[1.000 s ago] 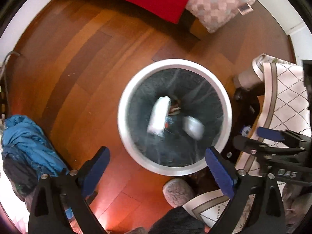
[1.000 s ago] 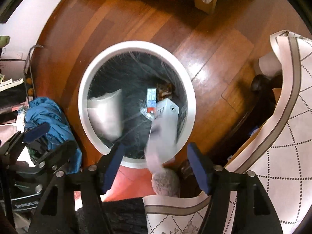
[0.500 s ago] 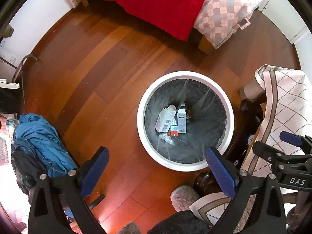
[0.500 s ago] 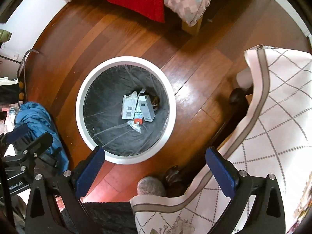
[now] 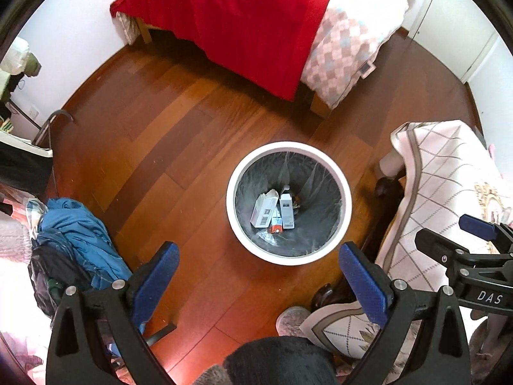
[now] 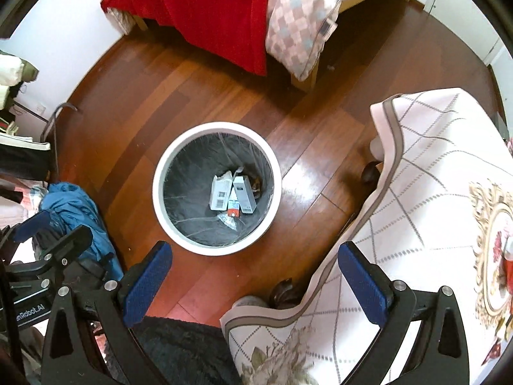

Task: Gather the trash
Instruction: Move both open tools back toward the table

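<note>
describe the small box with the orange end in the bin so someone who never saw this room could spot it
Find the round white bin on the wooden floor in front of the bed. At its bottom two white boxes lie side by side. The small box with the orange end is wedged between them, the only one with colour, beside a clear wrapper.

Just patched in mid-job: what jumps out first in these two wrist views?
The white trash bin stands on the wooden floor in the middle of both views, small boxes lying at its bottom. Behind it a red blanket hangs off the bed. The left gripper and right gripper are open and empty.
</note>
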Demonstrator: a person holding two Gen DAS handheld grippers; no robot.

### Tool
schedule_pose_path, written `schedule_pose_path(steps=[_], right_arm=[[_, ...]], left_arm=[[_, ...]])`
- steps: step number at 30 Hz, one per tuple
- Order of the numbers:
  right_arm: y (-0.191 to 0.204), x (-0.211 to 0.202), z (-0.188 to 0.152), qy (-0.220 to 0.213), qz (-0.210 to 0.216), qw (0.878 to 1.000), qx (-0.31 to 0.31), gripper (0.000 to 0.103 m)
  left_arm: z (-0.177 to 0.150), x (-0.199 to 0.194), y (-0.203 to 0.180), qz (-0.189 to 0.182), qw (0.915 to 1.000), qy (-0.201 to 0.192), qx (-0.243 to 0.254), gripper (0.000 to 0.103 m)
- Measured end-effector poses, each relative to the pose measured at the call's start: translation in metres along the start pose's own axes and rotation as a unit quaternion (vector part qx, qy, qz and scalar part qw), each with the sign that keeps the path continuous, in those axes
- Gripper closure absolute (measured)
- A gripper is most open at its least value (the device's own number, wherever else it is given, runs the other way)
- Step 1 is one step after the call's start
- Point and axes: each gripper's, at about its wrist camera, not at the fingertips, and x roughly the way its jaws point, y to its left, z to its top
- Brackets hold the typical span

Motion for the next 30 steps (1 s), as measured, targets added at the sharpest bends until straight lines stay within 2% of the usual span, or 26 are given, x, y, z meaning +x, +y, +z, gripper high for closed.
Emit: schedule_pose_path(steps=[12,17,19,23,26,30], right_arm=[[-0.002,-0.112,-0.05,-0.096,0.025,0.995,-0.002,0.0],[-0.015,-0.161,-0.078,-0.138,0.045,0.989,0.016,0.0],[-0.028,-0.177,-0.095,-0.153,0.059,0.986,0.033,0.0],[-0.068,-0.197,-0.138,-0.162,0.076,0.98,0.083,0.0],[-0.11,-0.199,-0.179,-0.153,0.076,0.977,0.13,0.0],[-0.196,-0.198,-0.245,-0.141,0.047,0.964,0.22,0.0]], left_arm=[[-0.035,-0.092,-0.015,-0.006,0.9974,-0.071,0.009,0.001],[-0.056,-0.131,-0.034,0.024,0.9924,-0.12,0.009,0.001],[-0.067,-0.138,-0.049,0.019,0.9911,-0.131,0.014,0.001],[-0.082,-0.129,-0.089,0.004,0.9916,-0.123,0.04,0.001],[-0.096,-0.11,-0.138,0.008,0.9902,-0.112,0.084,0.001],[-0.118,-0.076,-0.214,0.01,0.9857,-0.086,0.144,0.001]])
